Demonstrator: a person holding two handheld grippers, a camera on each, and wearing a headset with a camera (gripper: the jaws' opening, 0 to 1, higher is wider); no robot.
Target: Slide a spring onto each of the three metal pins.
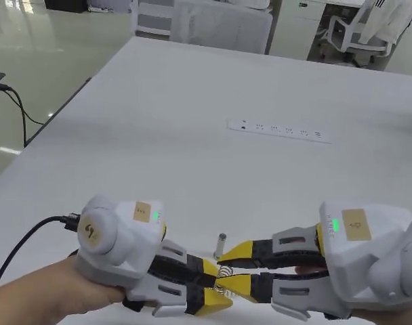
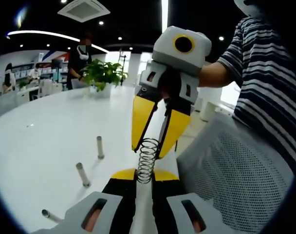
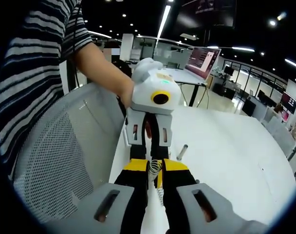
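At the near edge of the table (image 1: 192,135), the left gripper (image 2: 143,174) and right gripper (image 3: 154,166) meet, both sets of jaws clenched on the spring (image 2: 147,160). One should let go, then the spring's bore goes squarely over the upright pin (image 1: 221,244) just beyond.

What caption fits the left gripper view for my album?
Left gripper and right gripper pinch a coiled metal spring near three grey metal pins on a white table.
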